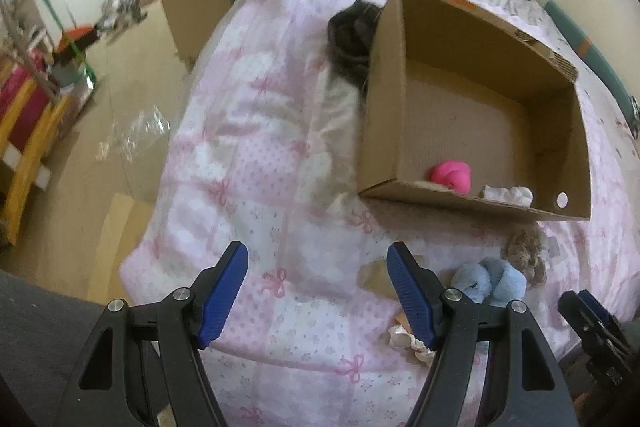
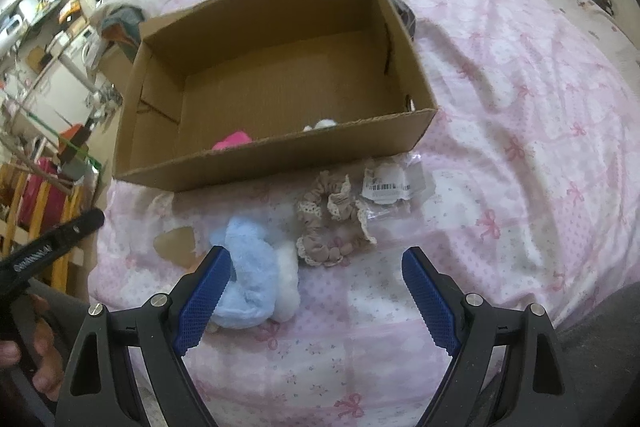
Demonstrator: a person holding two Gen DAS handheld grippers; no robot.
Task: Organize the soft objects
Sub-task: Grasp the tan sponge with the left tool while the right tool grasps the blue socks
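Both tongs gaping, gripping nothing: left gripper (image 1: 318, 291), right gripper (image 2: 316, 297) hovering over quilt (image 2: 500, 107). Blue plush (image 2: 244, 279) lying outside cardboard box (image 2: 256, 157), beside frilly scrunchie (image 2: 330, 223). Risk: jaws pinching quilt, or snagging scrunchie along with plush.

The cardboard box's (image 2: 280, 163) near wall hides most of the pink item (image 2: 234, 140) and the white item (image 2: 322, 124) inside. A dark furry thing (image 1: 352, 39) at ten o'clock of the box is half hidden behind its wall, unidentifiable. The label's (image 2: 386, 183) print is too small to read.
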